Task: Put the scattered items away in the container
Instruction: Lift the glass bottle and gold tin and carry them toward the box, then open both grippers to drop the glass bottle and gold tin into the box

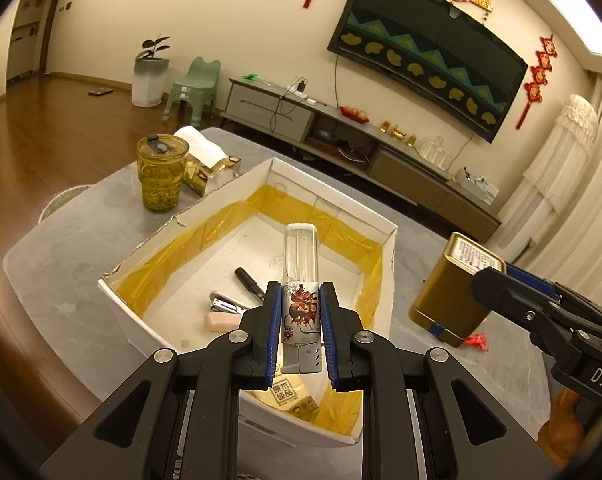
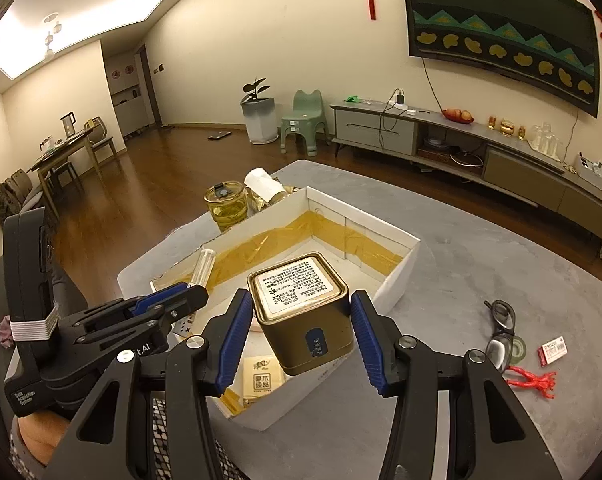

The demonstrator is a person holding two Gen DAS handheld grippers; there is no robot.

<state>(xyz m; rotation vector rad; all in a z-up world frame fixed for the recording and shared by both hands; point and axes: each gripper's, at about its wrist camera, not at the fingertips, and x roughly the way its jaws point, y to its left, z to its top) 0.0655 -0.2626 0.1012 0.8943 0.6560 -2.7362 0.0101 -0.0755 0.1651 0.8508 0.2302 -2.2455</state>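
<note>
My left gripper (image 1: 300, 292) is shut on a small printed bottle with a clear cap (image 1: 299, 252), held above the white box (image 1: 333, 196) lined with yellow tape. Inside the box lie a black marker (image 1: 249, 280), a stapler (image 1: 225, 304), a pink eraser (image 1: 223, 322) and a paper packet (image 1: 287, 394). My right gripper (image 2: 301, 300) grips a gold square tin (image 2: 301, 312) in the air over the near corner of the box (image 2: 397, 280). The left wrist view shows that tin (image 1: 449, 296) at the right, beside the box.
On the grey table to the right of the box lie glasses (image 2: 501, 332), a tape roll (image 2: 519, 348), a small red packet (image 2: 552, 350) and a red toy figure (image 2: 535, 382). A lidded glass of tea (image 1: 161, 176) and a tissue box (image 1: 205, 160) stand behind the box's far left.
</note>
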